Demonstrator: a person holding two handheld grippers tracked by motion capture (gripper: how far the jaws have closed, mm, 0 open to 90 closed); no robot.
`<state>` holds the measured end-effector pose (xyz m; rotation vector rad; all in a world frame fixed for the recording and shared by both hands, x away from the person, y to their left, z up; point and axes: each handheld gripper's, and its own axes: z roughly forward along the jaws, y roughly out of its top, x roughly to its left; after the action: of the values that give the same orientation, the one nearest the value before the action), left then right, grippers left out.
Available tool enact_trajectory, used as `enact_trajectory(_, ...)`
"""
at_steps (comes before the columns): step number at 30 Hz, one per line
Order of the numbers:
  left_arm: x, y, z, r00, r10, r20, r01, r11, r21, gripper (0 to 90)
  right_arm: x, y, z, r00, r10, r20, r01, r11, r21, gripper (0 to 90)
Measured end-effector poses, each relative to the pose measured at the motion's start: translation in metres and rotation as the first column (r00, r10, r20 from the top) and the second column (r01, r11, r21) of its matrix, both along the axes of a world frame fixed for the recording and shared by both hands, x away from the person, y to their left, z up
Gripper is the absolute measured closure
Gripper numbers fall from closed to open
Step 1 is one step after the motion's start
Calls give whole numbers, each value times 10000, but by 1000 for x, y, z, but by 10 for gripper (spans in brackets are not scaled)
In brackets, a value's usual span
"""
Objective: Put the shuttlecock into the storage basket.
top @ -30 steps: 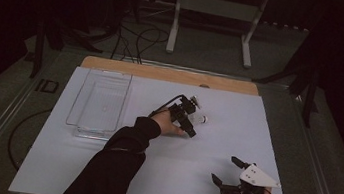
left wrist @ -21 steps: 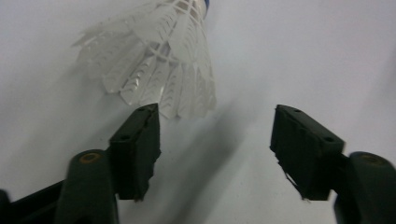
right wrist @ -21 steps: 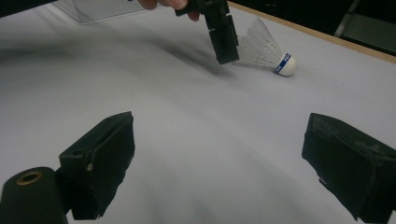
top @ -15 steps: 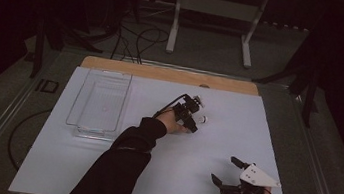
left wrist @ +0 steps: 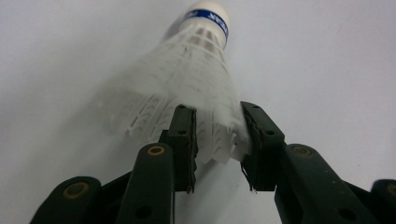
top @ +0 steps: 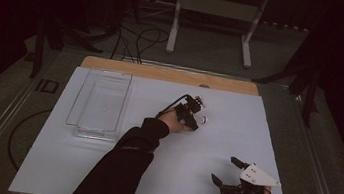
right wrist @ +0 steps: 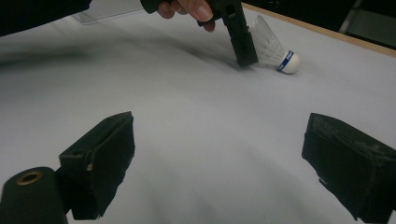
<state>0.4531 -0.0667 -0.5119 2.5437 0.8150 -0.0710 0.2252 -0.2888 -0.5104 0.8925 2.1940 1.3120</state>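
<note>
A white shuttlecock [top: 204,118] [left wrist: 196,79] [right wrist: 275,49] with a blue band on its cork lies on its side on the white table, right of the middle. My left gripper [top: 192,118] [left wrist: 217,116] reaches down onto it. Its jaws have just been closing, and both pads now touch the feather skirt, pinching part of its rim. The cork points away from the gripper. My right gripper [top: 223,169] [right wrist: 219,140] rests near the front right edge, open with nothing between its jaws. It points toward the shuttlecock from a distance.
A clear plastic tray [top: 79,100] [right wrist: 107,14] stands at the table's left rear. A wooden strip [top: 168,74] runs along the far edge of the white sheet. Cables and a metal stand's legs [top: 209,26] lie on the floor beyond.
The left gripper's jaws have drawn together around the shuttlecock's skirt, and the hand has shifted only slightly. The right gripper has stayed where it was.
</note>
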Motion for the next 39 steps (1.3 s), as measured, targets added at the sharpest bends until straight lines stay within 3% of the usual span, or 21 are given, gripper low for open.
enact_trajectory(5,0,-3,1,9999,-32,111,33,9999,-104,738,0,-1,-1,10000,-1,-24,1,10000,19,94)
enact_trajectory(12,0,-4,1,9996,-91,262,92,10000,-3,893,1,-1,-1,10000,-1,-32,1,10000,14,94)
enact_trajectory(31,-6,8,21,9962,-559,674,566,9984,-84,900,0,0,0,10000,-56,-9,56,10000,-41,94)
enact_trajectory(39,-10,14,30,9952,-814,547,812,9967,64,900,0,0,0,10000,-74,-13,74,10000,-61,94)
